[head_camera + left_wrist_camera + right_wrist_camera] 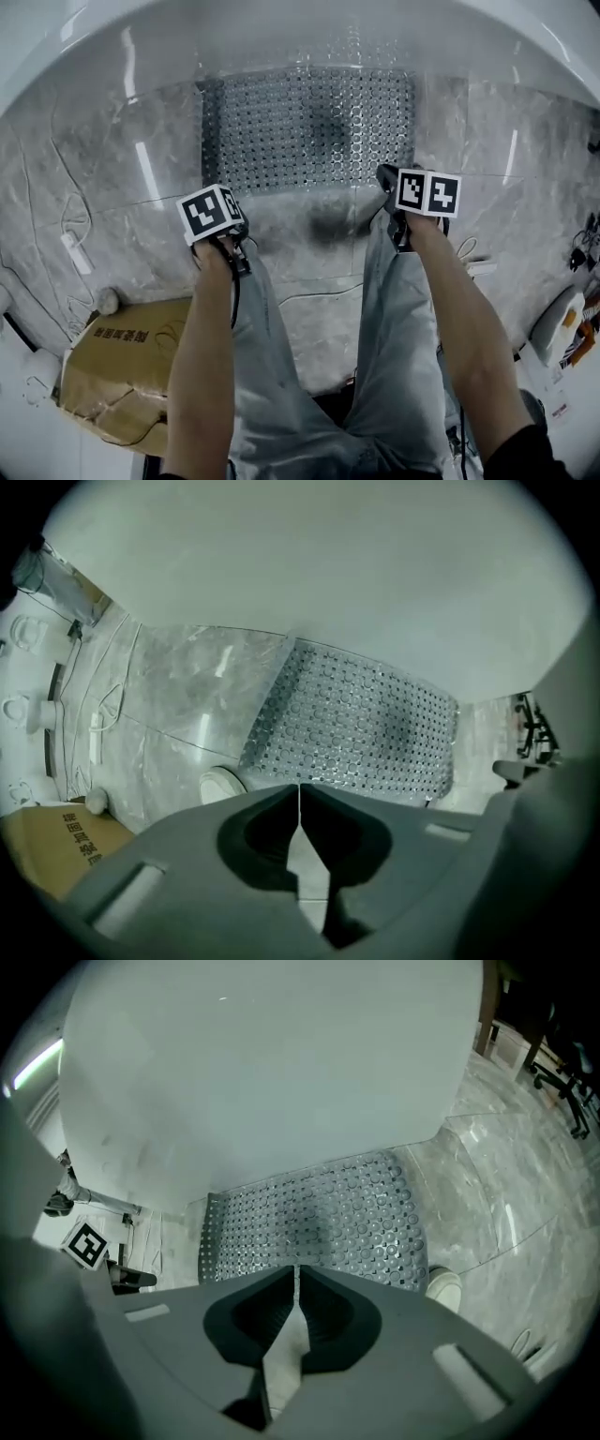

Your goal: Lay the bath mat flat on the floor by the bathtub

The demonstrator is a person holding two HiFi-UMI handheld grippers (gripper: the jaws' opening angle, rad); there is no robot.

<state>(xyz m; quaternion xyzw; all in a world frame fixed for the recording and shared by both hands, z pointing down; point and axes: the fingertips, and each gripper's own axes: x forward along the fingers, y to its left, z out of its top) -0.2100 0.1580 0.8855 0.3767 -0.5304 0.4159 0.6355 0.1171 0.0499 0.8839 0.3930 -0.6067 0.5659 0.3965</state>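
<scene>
Mat (307,129) lies flat beside bathtub (281,28), apparently touching it.

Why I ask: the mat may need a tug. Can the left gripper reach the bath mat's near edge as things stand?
Probably yes. The left gripper hangs close to the bath mat, with only floor between. Its fingers are shut and empty, so they must open first.

Pale jeans, marker-topped grippers
Light washed jeans (309,394), dark sleeve (525,455); grey left gripper (299,794) and right gripper (296,1274) each carry a white cube (211,214) with black square markers; thin black cable (234,305) at the left
</scene>
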